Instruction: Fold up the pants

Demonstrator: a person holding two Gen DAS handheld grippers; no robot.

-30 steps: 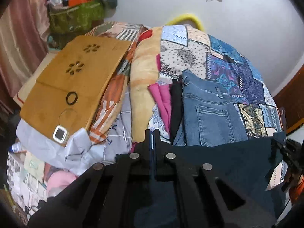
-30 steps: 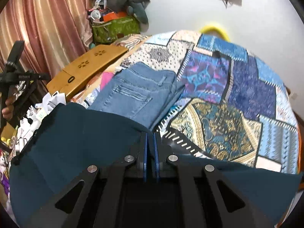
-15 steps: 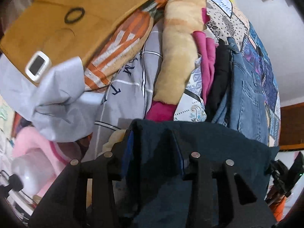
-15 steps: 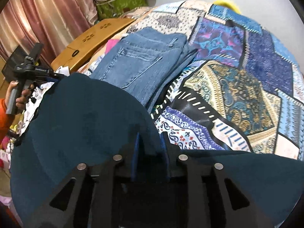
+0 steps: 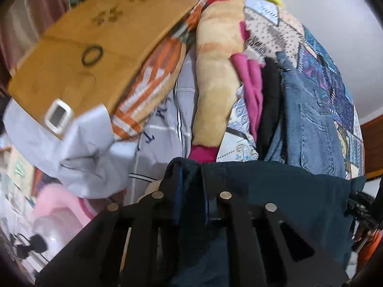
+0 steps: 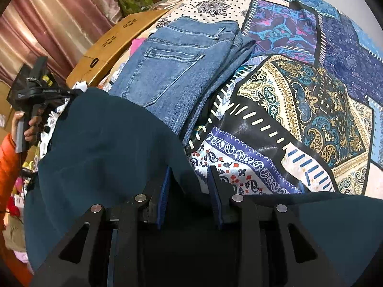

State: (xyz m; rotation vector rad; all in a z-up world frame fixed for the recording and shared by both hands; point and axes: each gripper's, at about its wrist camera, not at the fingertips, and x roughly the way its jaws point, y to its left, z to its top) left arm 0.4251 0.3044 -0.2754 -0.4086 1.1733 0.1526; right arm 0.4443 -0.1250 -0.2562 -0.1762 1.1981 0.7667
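The dark teal pants [image 6: 100,148] lie spread at the near edge of the bed and also show in the left wrist view [image 5: 275,191]. My right gripper [image 6: 189,174] is open, its blue-padded jaws apart with the teal cloth lying loose between them. My left gripper [image 5: 191,179] is open too, jaws apart with teal fabric bunched between them. Folded blue jeans [image 6: 182,55] lie on the patchwork bedspread [image 6: 299,83] just beyond the teal pants, also visible in the left wrist view [image 5: 308,119].
A wooden lap table [image 5: 91,47] with a small white device [image 5: 58,116] rests on pillows at the left. A beige bolster [image 5: 215,76], pink and black clothes [image 5: 251,81] and a grey sheet [image 5: 79,143] lie beside the jeans. Curtains [image 6: 47,24] hang left.
Both grippers were shut on the teal pants a second ago; both have opened and let go. The pants have dropped toward the bed, and the cameras have tilted down.
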